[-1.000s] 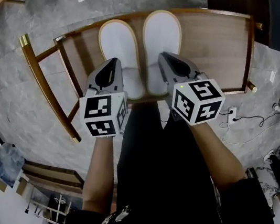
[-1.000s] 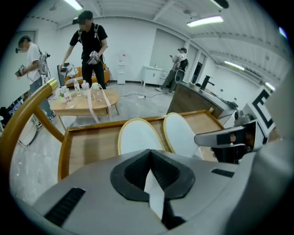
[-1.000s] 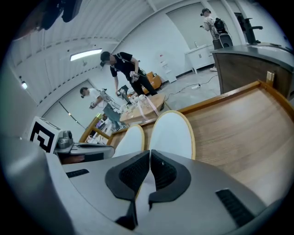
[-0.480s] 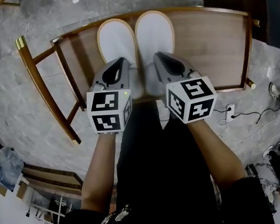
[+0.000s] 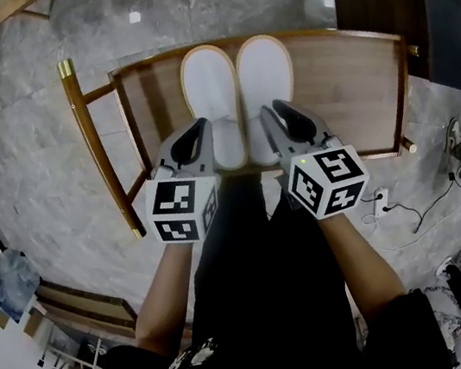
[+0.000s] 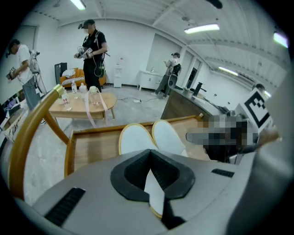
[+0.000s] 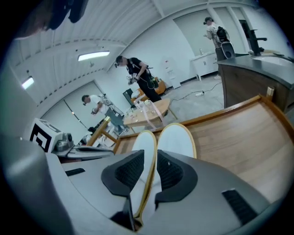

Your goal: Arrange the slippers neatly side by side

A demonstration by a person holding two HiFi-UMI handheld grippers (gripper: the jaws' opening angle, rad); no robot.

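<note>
Right claw [image 5: 275, 115] mid-opening round slipper [image 5: 266, 67]

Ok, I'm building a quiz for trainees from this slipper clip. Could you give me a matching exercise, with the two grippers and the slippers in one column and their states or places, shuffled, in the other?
Things:
1. left gripper
2. right gripper
3. white slippers

States or places:
A. side by side on the wooden seat
B. jaws apart, a slipper's edge between them
C. jaws clamped on a slipper's edge

Pairs: 1-C, 2-B, 3-A.

The right gripper's jaws have just been opening, and the slipper's edge is between them.
</note>
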